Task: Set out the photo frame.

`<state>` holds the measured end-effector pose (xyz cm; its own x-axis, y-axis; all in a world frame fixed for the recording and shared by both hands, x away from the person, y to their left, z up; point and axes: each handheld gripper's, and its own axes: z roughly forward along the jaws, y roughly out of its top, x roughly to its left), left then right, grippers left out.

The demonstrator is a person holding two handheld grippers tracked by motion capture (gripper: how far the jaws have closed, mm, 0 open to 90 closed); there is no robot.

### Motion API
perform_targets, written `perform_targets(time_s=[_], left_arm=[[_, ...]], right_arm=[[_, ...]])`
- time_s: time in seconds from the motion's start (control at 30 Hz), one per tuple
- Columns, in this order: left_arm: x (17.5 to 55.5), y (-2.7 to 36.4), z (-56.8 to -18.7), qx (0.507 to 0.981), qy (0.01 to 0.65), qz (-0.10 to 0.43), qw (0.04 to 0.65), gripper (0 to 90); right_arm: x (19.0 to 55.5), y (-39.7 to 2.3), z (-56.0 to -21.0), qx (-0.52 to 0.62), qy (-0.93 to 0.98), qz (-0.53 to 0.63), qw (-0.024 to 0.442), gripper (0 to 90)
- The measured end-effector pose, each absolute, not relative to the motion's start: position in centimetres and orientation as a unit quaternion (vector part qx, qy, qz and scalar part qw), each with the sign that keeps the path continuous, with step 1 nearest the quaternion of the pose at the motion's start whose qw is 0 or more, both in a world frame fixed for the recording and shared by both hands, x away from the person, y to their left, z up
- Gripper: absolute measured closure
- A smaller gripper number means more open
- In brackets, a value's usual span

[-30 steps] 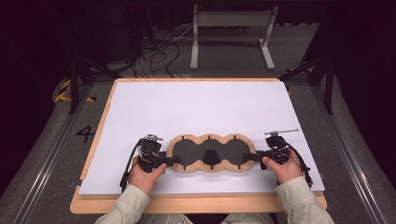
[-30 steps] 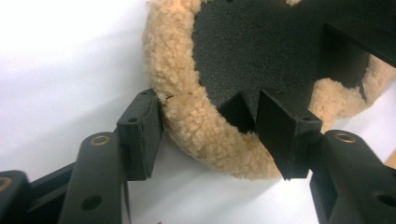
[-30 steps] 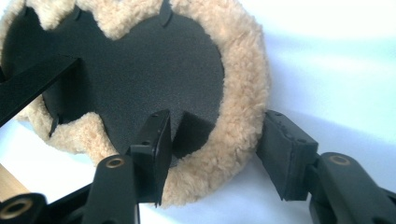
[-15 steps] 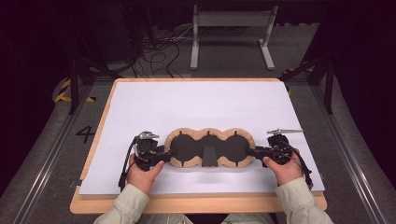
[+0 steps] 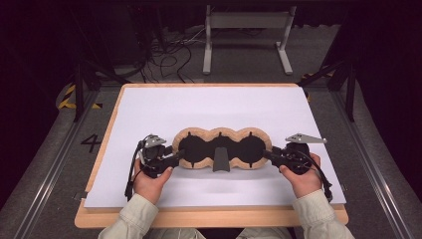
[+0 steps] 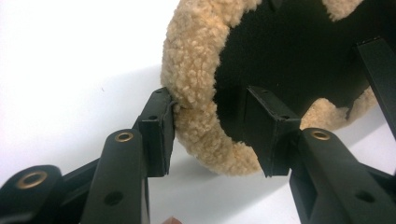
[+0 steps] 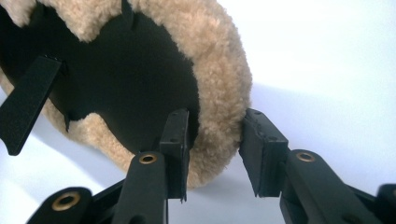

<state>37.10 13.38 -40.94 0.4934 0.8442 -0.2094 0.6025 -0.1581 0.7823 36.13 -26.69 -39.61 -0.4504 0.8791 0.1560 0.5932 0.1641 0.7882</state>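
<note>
Fleece cover [image 5: 222,148], a three-lobed piece with tan trim and black lining, now stands tipped up on its edge near the front of the white surface [image 5: 209,107]; a second ago it lay flat. Left gripper [image 5: 171,160] and right gripper [image 5: 271,156] have been closing: each set of jaws straddles an end rim, half open, pads touching the pile. Judgement: both ends secured, lift under way.

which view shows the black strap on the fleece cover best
The high view: the black strap hangs whole from the middle of the fleece cover. The right gripper view has it at the left edge, foreshortened; the left gripper view catches part at the right edge.
</note>
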Motion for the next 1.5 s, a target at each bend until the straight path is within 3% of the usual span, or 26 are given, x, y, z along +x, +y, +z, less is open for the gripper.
perform_targets(time_s=[0.1,0.17,0.7,0.8,0.87,1.5], left_arm=[[37.3,13.5,-40.7,0.744,0.475,0.161,0.441,55.7],[37.5,13.4,-40.5,0.748,0.463,0.18,0.44,57.8],[37.9,13.7,-42.6,0.777,0.43,0.185,0.422,58.5],[37.6,13.8,-42.7,0.785,0.419,0.18,0.42,54.0],[37.3,13.9,-42.7,0.794,0.406,0.182,0.415,50.2],[35.9,14.8,-42.4,0.823,0.368,0.148,0.407,45.5]], right_arm=[[36.3,-26.3,-39.9,0.481,0.755,0.402,0.192,64.6],[36.4,-26.1,-40.1,0.476,0.759,0.391,0.211,70.6],[35.8,-26.1,-40.5,0.433,0.773,0.393,0.248,74.5],[35.5,-25.9,-40.3,0.436,0.772,0.399,0.234,66.2],[35.3,-25.8,-40.2,0.432,0.777,0.394,0.233,66.2],[33.5,-26.4,-39.6,0.41,0.802,0.391,0.19,64.3]])
